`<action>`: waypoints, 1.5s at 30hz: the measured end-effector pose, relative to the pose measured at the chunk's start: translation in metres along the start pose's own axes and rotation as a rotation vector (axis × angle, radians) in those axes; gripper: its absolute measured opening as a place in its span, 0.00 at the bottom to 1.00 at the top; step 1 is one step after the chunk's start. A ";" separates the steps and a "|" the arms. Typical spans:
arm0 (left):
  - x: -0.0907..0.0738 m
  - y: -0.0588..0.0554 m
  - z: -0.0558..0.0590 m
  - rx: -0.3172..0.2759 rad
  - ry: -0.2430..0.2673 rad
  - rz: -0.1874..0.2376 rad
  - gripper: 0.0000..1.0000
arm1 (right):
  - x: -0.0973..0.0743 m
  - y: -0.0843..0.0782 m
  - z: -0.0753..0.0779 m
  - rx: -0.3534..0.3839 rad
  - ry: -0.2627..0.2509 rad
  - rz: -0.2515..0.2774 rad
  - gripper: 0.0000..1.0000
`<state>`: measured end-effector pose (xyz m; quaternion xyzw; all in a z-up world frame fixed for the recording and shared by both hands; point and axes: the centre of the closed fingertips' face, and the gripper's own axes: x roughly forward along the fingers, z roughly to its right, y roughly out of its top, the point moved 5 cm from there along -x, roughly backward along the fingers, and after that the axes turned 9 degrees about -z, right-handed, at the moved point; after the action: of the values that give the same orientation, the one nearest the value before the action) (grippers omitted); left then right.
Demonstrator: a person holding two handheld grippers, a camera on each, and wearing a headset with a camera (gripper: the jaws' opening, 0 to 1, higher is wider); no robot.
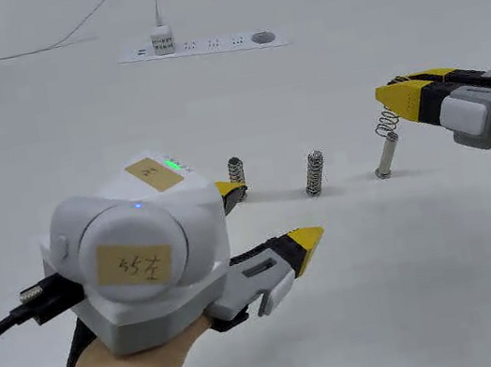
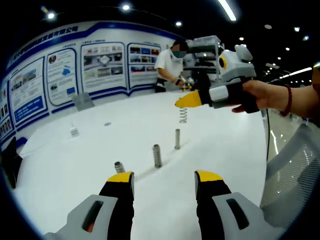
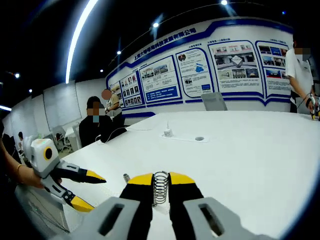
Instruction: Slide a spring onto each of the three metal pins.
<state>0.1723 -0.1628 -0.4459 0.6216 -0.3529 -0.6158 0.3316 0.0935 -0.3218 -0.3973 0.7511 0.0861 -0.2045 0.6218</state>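
Note:
Three metal pins stand in a row on the white table. The left pin (image 1: pixel 236 173) and the middle pin (image 1: pixel 315 173) each carry a spring. The right pin (image 1: pixel 385 156) is bare. My right gripper (image 1: pixel 386 107) is shut on a spring (image 1: pixel 387 124), which hangs just above that bare pin's top. The right gripper view has this spring (image 3: pixel 160 187) pinched between the yellow tips. My left gripper (image 1: pixel 268 215) stands open in front of the left pin, holding nothing. In the left gripper view the bare pin (image 2: pixel 177 139) sits under the hanging spring (image 2: pixel 183 115).
A white power strip (image 1: pixel 202 46) with a plugged-in charger (image 1: pixel 162 38) lies at the far side of the table (image 1: pixel 416 286), its cable running off to the left. People sit and stand at the table's far ends (image 3: pixel 97 125).

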 end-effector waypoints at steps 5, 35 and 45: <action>0.000 0.000 -0.008 0.009 0.029 -0.007 0.53 | 0.008 -0.003 0.009 -0.037 -0.032 -0.017 0.12; 0.002 -0.006 -0.016 -0.060 0.061 -0.032 0.66 | 0.029 -0.034 0.043 -0.093 -0.114 -0.112 0.12; 0.003 -0.007 -0.015 -0.063 0.055 -0.036 0.65 | 0.034 -0.049 0.038 -0.101 -0.128 -0.157 0.12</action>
<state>0.1876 -0.1622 -0.4527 0.6338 -0.3126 -0.6151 0.3497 0.0974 -0.3522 -0.4612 0.6951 0.1151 -0.2954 0.6452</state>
